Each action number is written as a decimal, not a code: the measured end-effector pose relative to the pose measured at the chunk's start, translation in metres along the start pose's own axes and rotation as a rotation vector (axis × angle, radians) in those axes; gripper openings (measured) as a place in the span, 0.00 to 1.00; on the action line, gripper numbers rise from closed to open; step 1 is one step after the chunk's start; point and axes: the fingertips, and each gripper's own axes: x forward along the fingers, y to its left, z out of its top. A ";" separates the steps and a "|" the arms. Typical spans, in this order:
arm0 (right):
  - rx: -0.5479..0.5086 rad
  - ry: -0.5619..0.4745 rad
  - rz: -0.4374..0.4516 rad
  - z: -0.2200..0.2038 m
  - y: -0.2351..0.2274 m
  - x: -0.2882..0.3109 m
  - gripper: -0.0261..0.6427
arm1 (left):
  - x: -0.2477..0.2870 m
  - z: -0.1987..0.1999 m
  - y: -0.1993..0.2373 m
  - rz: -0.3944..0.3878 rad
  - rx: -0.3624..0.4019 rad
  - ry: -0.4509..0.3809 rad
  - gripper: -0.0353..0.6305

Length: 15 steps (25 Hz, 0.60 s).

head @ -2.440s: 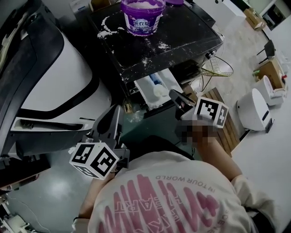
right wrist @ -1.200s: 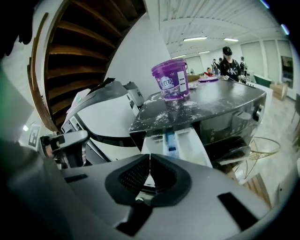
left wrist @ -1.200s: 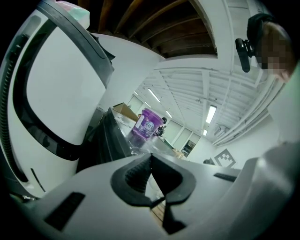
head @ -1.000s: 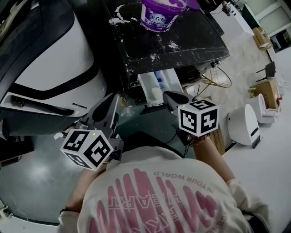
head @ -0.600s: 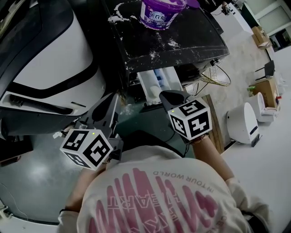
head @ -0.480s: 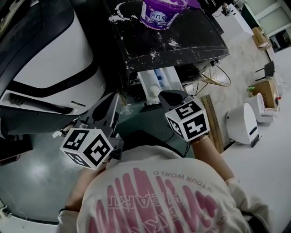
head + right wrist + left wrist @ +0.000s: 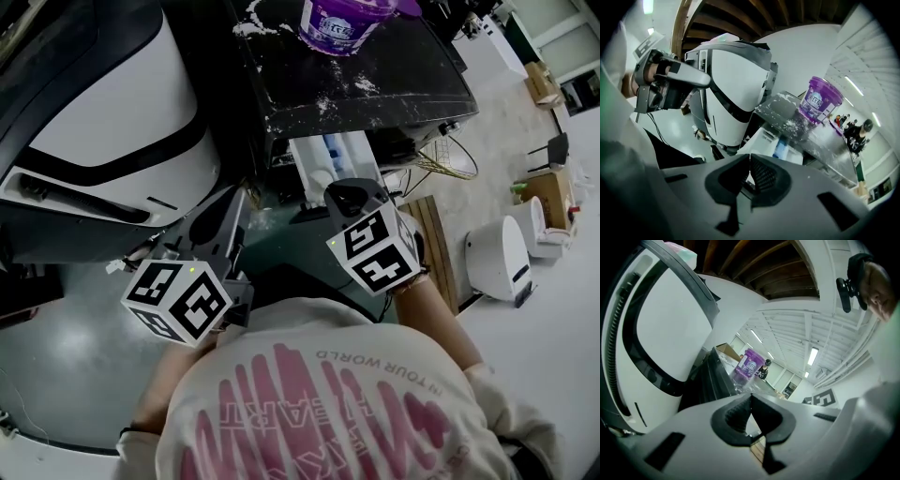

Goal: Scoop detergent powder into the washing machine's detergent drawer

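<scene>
The purple detergent tub (image 7: pixel 342 22) stands on the black washer top (image 7: pixel 375 89), with white powder spilled around it. Below the top's front edge the white detergent drawer (image 7: pixel 326 167) is pulled out, with a blue insert. My right gripper (image 7: pixel 345 197) is shut and empty, its tip just in front of the drawer's front end. In the right gripper view the drawer (image 7: pixel 780 143) lies beyond the shut right gripper (image 7: pixel 749 161), the tub (image 7: pixel 818 101) above it. My left gripper (image 7: pixel 225 214) is lower left of the drawer, shut on nothing; the left gripper view has the left gripper (image 7: pixel 751 398) pointing up past the tub (image 7: pixel 749 365).
A large white and black machine (image 7: pixel 103 122) fills the left side. A wooden pallet (image 7: pixel 433 239), a wire basket (image 7: pixel 448 155) and a small white appliance (image 7: pixel 497 258) stand on the floor at the right. The person's torso fills the bottom of the head view.
My right gripper has moved left and forward toward the drawer's front, its marker cube turning. The left gripper has stayed where it was.
</scene>
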 end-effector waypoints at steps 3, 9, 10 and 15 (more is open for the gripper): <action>-0.071 0.007 -0.008 0.002 0.002 0.000 0.04 | -0.005 -0.003 0.001 0.005 -0.003 0.001 0.06; -0.102 0.034 -0.013 0.001 0.003 0.002 0.04 | -0.015 -0.006 0.002 -0.013 0.003 0.021 0.06; -0.106 0.043 -0.015 0.000 0.004 0.002 0.04 | -0.017 -0.004 0.003 -0.015 0.006 0.021 0.06; -0.151 0.096 -0.023 0.001 0.003 0.005 0.04 | -0.026 0.007 0.012 -0.025 0.008 0.036 0.06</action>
